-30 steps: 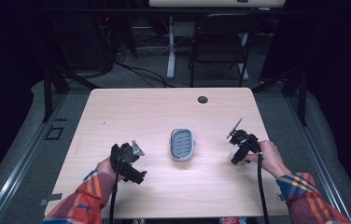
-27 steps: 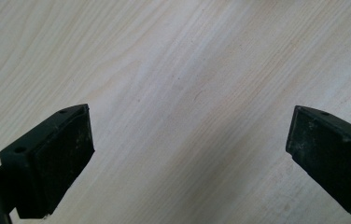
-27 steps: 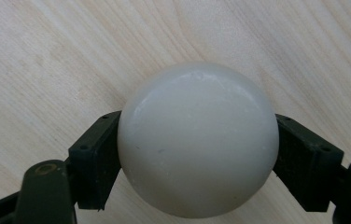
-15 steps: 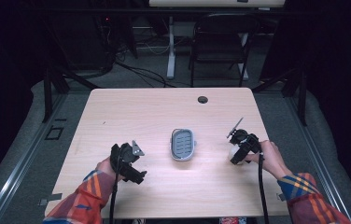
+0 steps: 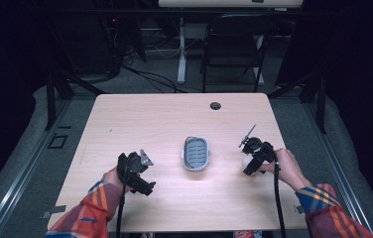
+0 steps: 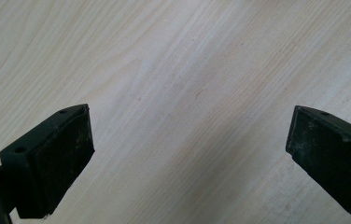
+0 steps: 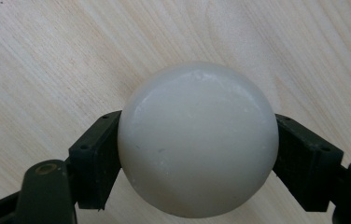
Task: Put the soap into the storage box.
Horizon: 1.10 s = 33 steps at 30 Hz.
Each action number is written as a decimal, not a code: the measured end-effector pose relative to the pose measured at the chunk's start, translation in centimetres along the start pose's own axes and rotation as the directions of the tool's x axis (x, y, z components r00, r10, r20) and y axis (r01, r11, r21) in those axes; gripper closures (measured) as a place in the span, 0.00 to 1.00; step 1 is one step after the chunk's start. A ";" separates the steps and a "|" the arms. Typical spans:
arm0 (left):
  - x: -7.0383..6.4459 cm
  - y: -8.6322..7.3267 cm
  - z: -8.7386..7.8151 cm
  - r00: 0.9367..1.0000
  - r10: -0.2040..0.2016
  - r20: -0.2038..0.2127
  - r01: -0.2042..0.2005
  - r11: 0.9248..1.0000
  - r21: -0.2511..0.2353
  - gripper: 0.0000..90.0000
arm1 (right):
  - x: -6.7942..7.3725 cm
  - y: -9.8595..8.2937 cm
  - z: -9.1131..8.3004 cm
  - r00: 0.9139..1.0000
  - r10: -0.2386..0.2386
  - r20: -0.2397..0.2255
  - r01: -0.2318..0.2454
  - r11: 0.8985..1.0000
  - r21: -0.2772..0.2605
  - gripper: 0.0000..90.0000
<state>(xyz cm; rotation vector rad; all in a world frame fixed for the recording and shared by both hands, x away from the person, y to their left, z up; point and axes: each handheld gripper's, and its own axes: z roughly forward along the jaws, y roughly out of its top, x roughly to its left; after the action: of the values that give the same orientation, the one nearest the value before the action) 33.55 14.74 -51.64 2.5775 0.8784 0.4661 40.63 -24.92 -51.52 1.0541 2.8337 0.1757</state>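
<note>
**White ball clamped in right tool, left tool empty**

Right tool [image 7: 197,149] closed on a smooth white ball [image 7: 198,140], one jaw pressed to each side, held just over the pale wood worktop [image 5: 150,119] near its right edge. Seen from above at [image 5: 247,162], right of the grey oval dish [image 5: 196,153]. Left tool [image 6: 190,154] spread wide, nothing between the jaws, over bare wood left of the dish.

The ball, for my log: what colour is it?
Off-white, glossy. The ball shows best in the right gripper view, between the right gripper's fingers.
</note>
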 end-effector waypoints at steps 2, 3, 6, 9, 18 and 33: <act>0.0 0.0 0.0 1.000 0.000 0.000 0.000 1.000 0.002 0.01 | 0.0 0.1 -0.2 1.000 0.000 -0.007 0.000 1.000 0.004 0.26; 0.0 0.0 0.0 1.000 0.000 0.002 0.000 1.000 0.003 0.01 | 0.0 0.1 -0.2 1.000 0.009 -0.004 -0.009 1.000 -0.008 0.26; 0.1 0.0 0.0 1.000 0.001 0.002 -0.001 1.000 0.001 0.01 | -0.1 0.3 -0.6 1.000 0.013 -0.002 -0.013 1.000 -0.014 0.26; 0.0 0.0 0.0 1.000 0.001 0.000 -0.001 1.000 -0.001 0.01 | -0.3 0.5 -1.1 1.000 -0.009 -0.006 0.009 1.000 0.008 0.26; 0.1 0.0 0.0 1.000 -0.006 -0.001 0.006 1.000 -0.001 0.01 | -0.2 0.6 -1.3 1.000 0.014 -0.005 -0.014 1.000 -0.025 0.26; 0.1 0.0 -0.2 1.000 -0.009 -0.010 0.008 1.000 -0.012 0.01 | -0.1 1.9 -2.7 1.000 -0.014 0.012 0.015 0.999 -0.031 0.26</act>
<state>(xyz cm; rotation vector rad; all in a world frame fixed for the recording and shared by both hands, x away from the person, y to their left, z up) 33.52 14.82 -51.49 2.5616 0.8868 0.4804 41.56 -23.74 -48.58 1.0245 2.8182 0.2111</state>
